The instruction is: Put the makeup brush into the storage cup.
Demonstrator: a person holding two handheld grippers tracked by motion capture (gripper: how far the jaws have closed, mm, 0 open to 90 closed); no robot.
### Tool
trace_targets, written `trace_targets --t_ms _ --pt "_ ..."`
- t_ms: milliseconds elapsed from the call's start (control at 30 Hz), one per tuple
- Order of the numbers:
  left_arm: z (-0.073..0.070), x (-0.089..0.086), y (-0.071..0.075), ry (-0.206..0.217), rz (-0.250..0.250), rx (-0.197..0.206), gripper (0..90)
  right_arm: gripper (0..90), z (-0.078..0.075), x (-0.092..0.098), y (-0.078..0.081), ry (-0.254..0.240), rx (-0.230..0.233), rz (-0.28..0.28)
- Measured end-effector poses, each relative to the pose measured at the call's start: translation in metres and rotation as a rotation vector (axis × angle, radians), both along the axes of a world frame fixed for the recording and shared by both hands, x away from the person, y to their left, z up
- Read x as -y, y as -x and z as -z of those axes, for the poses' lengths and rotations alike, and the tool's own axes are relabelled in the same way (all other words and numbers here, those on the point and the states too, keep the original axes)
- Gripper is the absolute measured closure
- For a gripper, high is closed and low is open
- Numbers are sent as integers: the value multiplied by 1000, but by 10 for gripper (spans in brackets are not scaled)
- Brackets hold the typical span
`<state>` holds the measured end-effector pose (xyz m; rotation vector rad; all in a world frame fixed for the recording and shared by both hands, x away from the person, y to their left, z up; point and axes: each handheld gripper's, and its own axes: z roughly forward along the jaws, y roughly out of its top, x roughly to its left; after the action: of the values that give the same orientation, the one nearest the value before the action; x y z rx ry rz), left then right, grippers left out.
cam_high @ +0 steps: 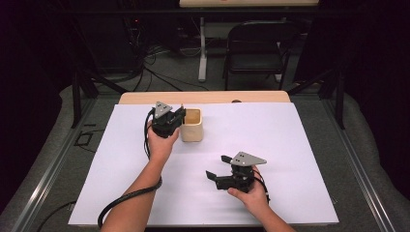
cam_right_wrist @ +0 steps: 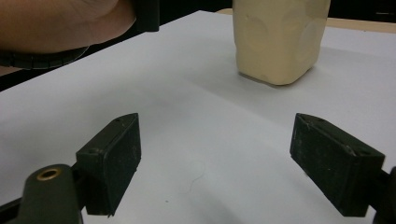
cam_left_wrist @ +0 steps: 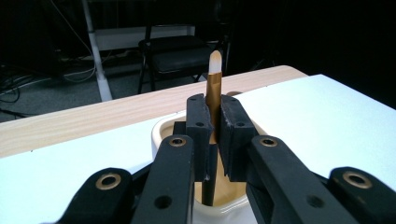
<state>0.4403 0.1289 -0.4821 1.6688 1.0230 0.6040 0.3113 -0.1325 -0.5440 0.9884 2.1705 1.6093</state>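
A slim gold pen point(cam_left_wrist: 214, 88) with a white tip stands upright between the pads of my left gripper point(cam_left_wrist: 214, 135), which is shut on it. Its dark lower end reaches down into the cream cup point(cam_left_wrist: 161, 133) just below the jaws. From above, my left gripper point(cam_high: 179, 115) sits against the left side of the cream cup point(cam_high: 192, 124), near the back of the white sheet. My right gripper point(cam_high: 217, 167) rests low over the sheet toward the front, pointing left, jaws wide apart. Along its jaws, my right gripper point(cam_right_wrist: 233, 168) is open and holds nothing, with the cup point(cam_right_wrist: 278, 37) farther off.
A white sheet point(cam_high: 290, 145) covers most of the wooden table point(cam_high: 217, 97). The left hand and its cable point(cam_right_wrist: 56, 28) cross the upper left of the right gripper view. A black folding chair point(cam_high: 256, 46) and a white table leg point(cam_high: 202, 48) stand beyond the far edge.
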Motion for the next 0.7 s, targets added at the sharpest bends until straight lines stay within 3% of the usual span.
trace_targets --t_ms 700 --pt "9 0 2 2 1 -12 833 162 1 -1 0 0 1 -7"
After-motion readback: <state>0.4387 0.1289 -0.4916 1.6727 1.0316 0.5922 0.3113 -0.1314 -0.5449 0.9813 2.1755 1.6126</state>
